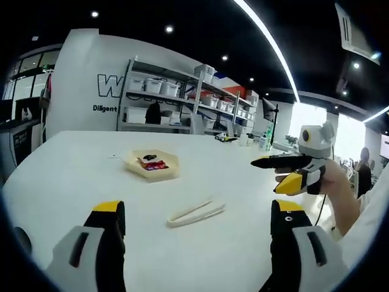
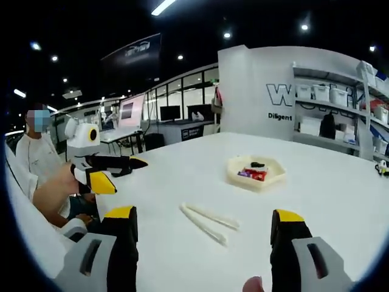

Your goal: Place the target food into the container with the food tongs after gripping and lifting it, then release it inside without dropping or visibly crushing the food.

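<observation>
A pair of cream food tongs (image 1: 196,213) (image 2: 209,222) lies flat on the white table (image 1: 67,176) (image 2: 340,182), just beyond both grippers. Further off sits a shallow beige tray (image 1: 168,174) (image 2: 242,180) holding red wrapped food (image 1: 148,163) (image 2: 255,175) and a dark piece (image 2: 258,164). My left gripper (image 1: 199,207) (image 2: 118,172) is open, with nothing between its jaws. My right gripper (image 2: 205,214) (image 1: 273,172) is also open and holds nothing. Each hovers above the table, and neither touches the tongs.
Metal shelves with white bins (image 1: 182,97) (image 2: 331,97) stand behind the table against a white wall. A seated person (image 2: 36,158) is at the left in the right gripper view. Small items (image 1: 225,137) sit at the table's far edge.
</observation>
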The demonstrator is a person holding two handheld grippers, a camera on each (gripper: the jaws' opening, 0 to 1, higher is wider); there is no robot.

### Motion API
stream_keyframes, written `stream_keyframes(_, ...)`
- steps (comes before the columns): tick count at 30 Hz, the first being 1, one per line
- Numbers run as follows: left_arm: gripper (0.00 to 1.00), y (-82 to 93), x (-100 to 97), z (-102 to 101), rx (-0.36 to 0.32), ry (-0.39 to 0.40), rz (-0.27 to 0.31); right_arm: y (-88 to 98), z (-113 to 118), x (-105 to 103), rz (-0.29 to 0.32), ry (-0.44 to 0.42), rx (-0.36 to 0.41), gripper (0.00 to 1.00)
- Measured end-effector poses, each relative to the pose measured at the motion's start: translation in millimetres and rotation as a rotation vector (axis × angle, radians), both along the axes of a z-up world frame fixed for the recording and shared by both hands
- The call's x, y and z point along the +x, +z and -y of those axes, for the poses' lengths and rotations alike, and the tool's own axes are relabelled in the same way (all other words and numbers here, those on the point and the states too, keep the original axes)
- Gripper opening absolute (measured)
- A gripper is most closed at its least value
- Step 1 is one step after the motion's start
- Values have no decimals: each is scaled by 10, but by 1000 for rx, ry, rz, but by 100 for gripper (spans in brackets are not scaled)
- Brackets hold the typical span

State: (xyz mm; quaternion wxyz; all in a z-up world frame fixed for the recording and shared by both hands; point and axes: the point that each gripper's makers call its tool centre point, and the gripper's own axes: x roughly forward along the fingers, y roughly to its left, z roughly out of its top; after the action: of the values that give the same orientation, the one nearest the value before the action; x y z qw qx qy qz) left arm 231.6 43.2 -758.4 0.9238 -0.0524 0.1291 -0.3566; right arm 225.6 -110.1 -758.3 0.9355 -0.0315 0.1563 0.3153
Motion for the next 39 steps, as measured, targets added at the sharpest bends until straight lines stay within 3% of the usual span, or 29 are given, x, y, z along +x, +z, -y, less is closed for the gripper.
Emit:
stream_keyframes(19,99,101,3,71,19,6,17,56,171,-17,-7,-45,35,94)
stream_keyframes(39,99,-10,-79,20,16,16,8,15,159,-27,-17,-41,40,99)
